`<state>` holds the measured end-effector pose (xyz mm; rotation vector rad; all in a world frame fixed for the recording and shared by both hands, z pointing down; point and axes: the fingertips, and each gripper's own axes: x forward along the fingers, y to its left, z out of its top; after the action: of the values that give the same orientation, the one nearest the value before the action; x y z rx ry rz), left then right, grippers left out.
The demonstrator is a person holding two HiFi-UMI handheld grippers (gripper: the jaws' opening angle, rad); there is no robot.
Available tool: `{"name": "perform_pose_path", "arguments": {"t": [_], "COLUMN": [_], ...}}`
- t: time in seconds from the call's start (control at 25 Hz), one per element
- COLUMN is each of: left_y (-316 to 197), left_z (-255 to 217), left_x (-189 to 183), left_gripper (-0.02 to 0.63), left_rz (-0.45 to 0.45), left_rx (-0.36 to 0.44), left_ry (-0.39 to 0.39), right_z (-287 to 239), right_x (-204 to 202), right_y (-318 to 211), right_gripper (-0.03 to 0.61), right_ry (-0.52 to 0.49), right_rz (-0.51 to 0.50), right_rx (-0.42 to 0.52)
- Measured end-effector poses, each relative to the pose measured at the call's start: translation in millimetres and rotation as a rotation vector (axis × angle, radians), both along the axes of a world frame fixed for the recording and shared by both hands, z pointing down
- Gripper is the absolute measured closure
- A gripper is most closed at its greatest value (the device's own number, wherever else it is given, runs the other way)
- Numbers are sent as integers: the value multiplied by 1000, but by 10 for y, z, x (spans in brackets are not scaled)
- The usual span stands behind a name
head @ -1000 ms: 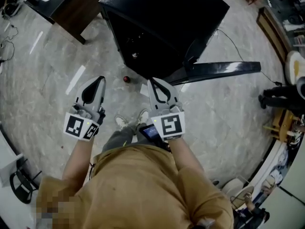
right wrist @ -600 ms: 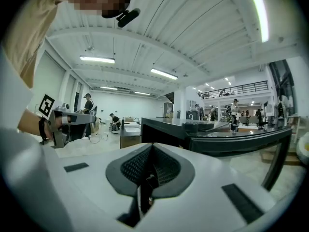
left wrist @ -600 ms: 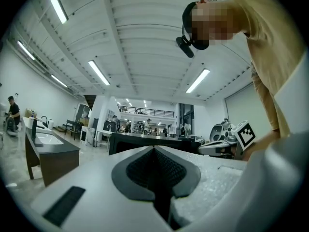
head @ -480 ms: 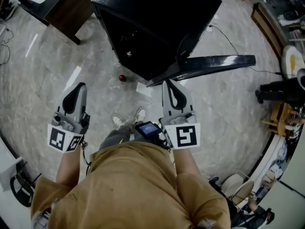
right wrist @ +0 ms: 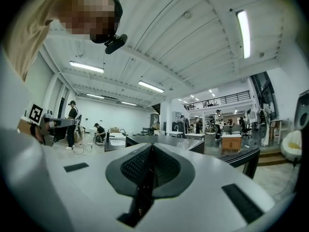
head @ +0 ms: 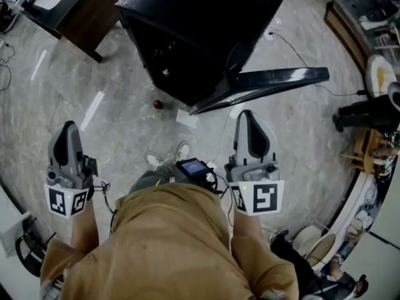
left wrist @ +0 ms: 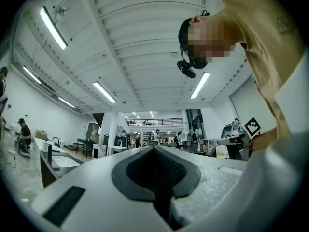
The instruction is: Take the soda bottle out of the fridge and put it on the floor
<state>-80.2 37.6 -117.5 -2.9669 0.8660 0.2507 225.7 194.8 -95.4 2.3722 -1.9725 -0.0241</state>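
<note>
- We are taking the small dark-red round thing on the floor (head: 112,136), just in front of the open fridge (head: 200,24), for the soda bottle (head: 158,104) seen from above, cap up. It is too small for us to be sure. A pale speck (head: 165,72) is also showing inside the dark fridge, and we cannot tell what it is.
- If that is the soda bottle, it is standing close to the fridge's lower edge and near the swung-out fridge door (head: 275,80). Swinging that door shut carelessly, or nudging the fridge, could be what tips it over and sends it rolling across the smooth floor.
- A pale scrap (head: 186,117) is lying flat on the floor just beside the soda bottle, on our side of it. A foot landing there could be sliding straight toward the bottle.
- Our shoes (head: 167,159) are standing near, between the soda bottle and our body. We are judging that a blind step forward is the likeliest way of kicking it.
- The left claw (head: 69,127) and the right claw (head: 248,114) are both pressed together with nothing between the jaws. They are sitting well apart on either side of our body and pointing out into the room, well clear of the bottle.
- If the soda bottle is in fact inside the fridge, reaching in with the jaws together would be knocking it rather than taking it, so they would need to be parting first.
</note>
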Motion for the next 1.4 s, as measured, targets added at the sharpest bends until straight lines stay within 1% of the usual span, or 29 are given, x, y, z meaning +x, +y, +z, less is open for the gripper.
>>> {"name": "perform_pose_path", "arguments": {"t": [0.4,0.52,0.64,0.8,0.92,1.08,1.28,1.4], "left_y": [-3,12,35,61,58,70,83,120], "left_z": [-297,-354,-365,-325,-343,-307,-279,-241], "left_x": [-412,-532,-592,-621,-657,-695,-684,-653], "left_gripper": [612,612,612,612,612,612,612,612], "left_rz": [-67,-102,-118,-123,-128,-130,-128,-122], "left_rx": [26,32,36,19,21,15,13,14], "left_ry": [39,41,43,44,48,43,40,25], "right_z": [-156,-274,-412,-593,-653,-640,-608,-597], "right_x": [224,321,396,409,390,418,433,431], "right_y": [508,668,792,887,923,1002,1057,1074], "right_gripper": [577,577,577,577,577,577,578,578], "right_ry": [-19,-36,-49,-23,-12,-68,-75,-81], "right_rz": [137,183,218,230,236,256,267,266], "right_rx": [19,46,83,107,106,115,107,113]}}
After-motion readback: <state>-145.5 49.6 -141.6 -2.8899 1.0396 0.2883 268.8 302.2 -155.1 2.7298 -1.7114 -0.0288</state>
